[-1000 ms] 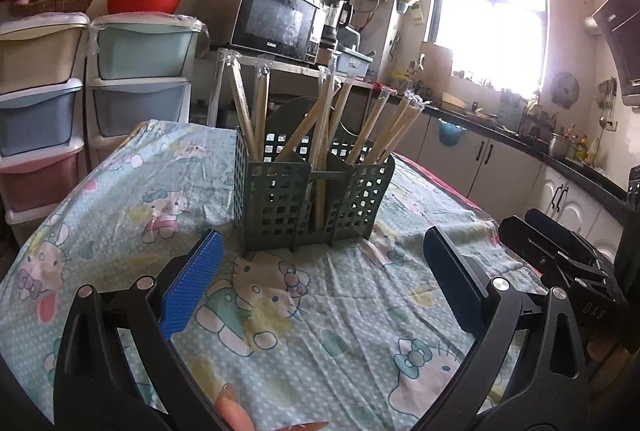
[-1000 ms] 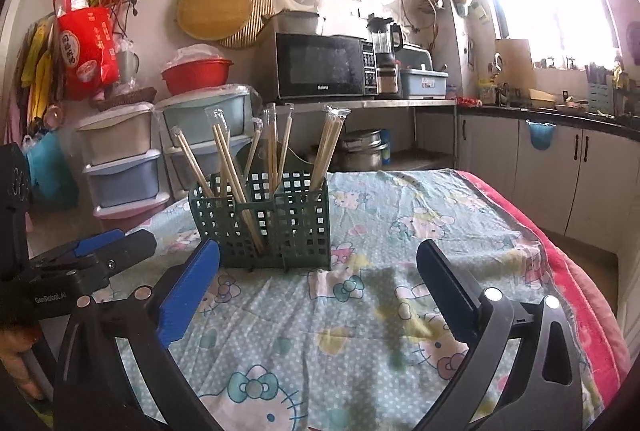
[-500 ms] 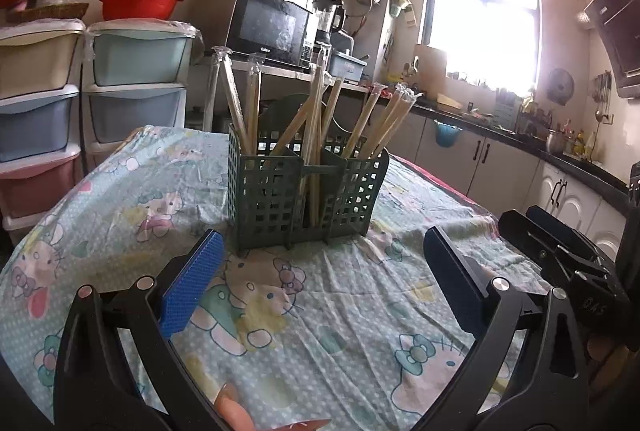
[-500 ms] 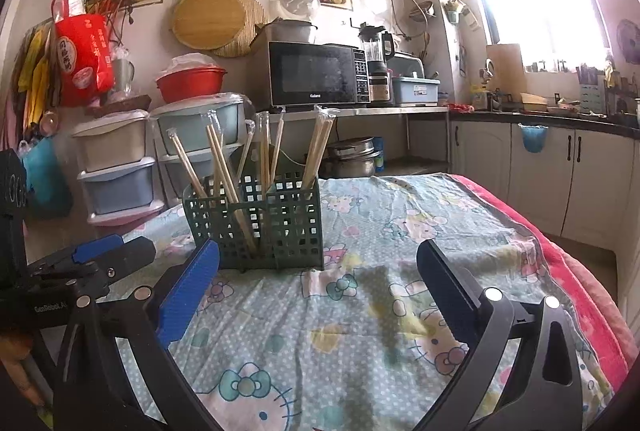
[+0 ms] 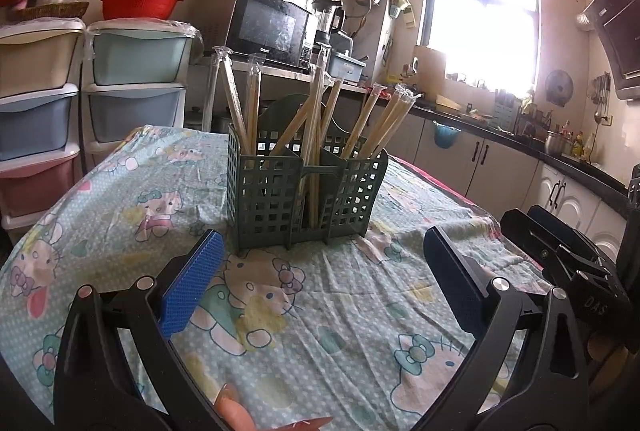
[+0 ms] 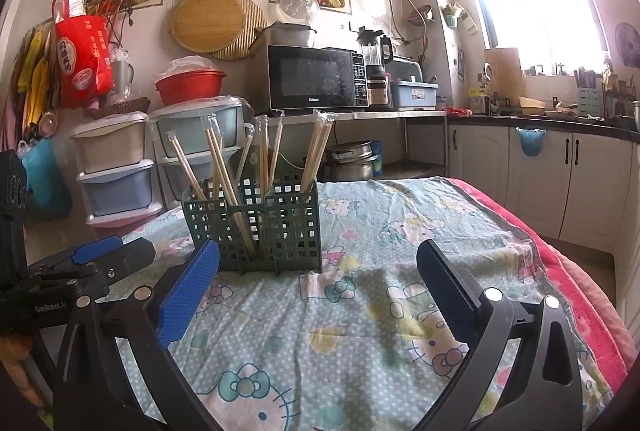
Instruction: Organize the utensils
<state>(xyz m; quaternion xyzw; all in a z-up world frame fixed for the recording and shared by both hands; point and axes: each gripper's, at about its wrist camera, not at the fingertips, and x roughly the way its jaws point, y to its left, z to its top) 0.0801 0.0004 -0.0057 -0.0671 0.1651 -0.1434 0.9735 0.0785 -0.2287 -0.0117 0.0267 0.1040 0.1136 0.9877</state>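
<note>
Since a second ago, drawn slightly closer to the green basket (image 5: 306, 199) and tilted up a little, in both views. Left gripper (image 5: 320, 279) spread wide, empty, hovering above the tablecloth (image 5: 320, 323); basket at 12 o'clock, near but apart from the blue pads (image 5: 192, 283). Right gripper (image 6: 318, 281) likewise spread wide and empty; basket (image 6: 256, 227) at 11 o'clock, its base just past the left pad's tip. Wrapped chopsticks (image 5: 316, 119) standing tilted in the basket's compartments, fanned outward.

Open cloth between each pair of fingers and to the right of the basket. Table edge falling off at 3 o'clock in the right view, marked by a red border (image 6: 576, 279); cupboards (image 6: 536, 183) beyond the gap.

Only in the left view: the right gripper's closed-looking profile at 4 o'clock and a fingertip (image 5: 234, 409) at 6 o'clock. Only in the right view: the red bag (image 6: 82, 59) on the wall and the left gripper at 9 o'clock.
</note>
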